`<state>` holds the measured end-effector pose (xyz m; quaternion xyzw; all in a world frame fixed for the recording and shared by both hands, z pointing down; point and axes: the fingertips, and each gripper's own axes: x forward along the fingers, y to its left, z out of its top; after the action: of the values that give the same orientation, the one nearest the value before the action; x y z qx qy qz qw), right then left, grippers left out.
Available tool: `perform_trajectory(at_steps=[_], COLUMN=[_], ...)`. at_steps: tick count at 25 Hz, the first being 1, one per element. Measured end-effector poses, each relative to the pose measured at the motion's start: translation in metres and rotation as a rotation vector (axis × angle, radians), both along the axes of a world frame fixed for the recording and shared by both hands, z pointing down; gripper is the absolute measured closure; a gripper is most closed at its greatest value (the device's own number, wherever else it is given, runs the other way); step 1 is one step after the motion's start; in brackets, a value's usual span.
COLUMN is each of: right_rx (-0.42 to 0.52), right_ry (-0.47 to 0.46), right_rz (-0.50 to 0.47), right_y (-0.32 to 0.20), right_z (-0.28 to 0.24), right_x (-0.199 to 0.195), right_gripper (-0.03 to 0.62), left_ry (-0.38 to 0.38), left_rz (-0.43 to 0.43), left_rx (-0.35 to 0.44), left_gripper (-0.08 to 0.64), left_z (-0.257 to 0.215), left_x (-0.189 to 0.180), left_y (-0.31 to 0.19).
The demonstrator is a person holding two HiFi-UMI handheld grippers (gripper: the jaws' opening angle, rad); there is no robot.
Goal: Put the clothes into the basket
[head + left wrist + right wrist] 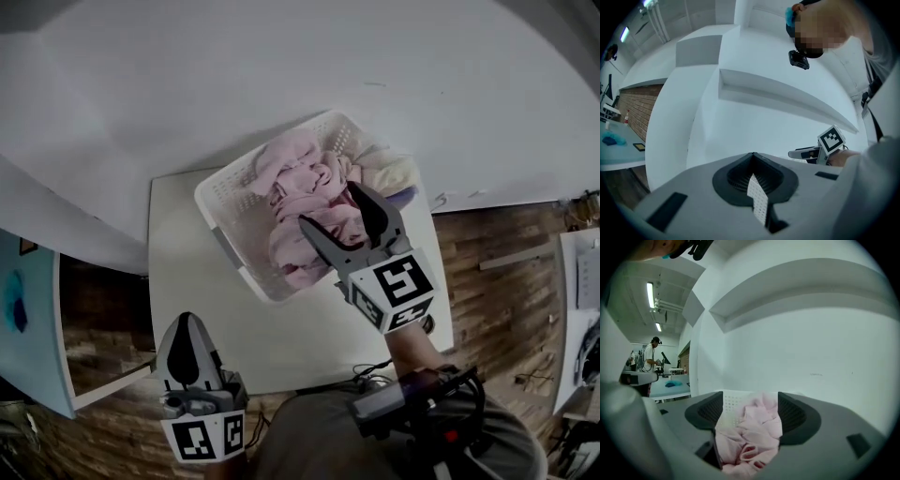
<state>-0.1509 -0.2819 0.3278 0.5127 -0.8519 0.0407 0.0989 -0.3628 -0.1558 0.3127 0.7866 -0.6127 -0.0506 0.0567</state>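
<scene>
Right gripper sits closest to the head camera. Its jaws stand wide apart and grip nothing. Pink cloth shows in the gap between the pads in the right gripper view, but it looks loose, not pinched.

Table, white, lies under both tools. Basket, white and perforated, sits directly below the right jaws, well ahead and to the right of the left gripper. Clothes, a pink heap, fill the basket right under the right jaws. Cream garment sits just beyond the far jaw, also inside. No clothes are visible outside the basket.

Left gripper is held low off the table's near edge, jaws closed together and empty.

The step looks like the release, with the task near done. To do it well, keep the jaws wide and lift straight up so no fold snags on a pad and drags out. Check nothing hangs over the rim.
</scene>
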Motion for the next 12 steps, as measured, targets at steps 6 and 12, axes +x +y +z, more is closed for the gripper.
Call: perform_trajectory(at_steps=[6,12], right_rx=[0.025,0.063], right_ry=[0.033,0.01], right_rz=[0.004,-0.033], right_y=[0.006,0.023], right_z=[0.009,0.001], right_x=[0.006,0.011], right_gripper=[0.248,0.265], left_ry=[0.009,-0.004], left_rz=[0.009,0.007], left_rx=[-0.016,-0.001], left_gripper=[0.552,0.552], left_z=[0.011,0.004], left_x=[0.011,0.028], left_y=[-0.001,0.015])
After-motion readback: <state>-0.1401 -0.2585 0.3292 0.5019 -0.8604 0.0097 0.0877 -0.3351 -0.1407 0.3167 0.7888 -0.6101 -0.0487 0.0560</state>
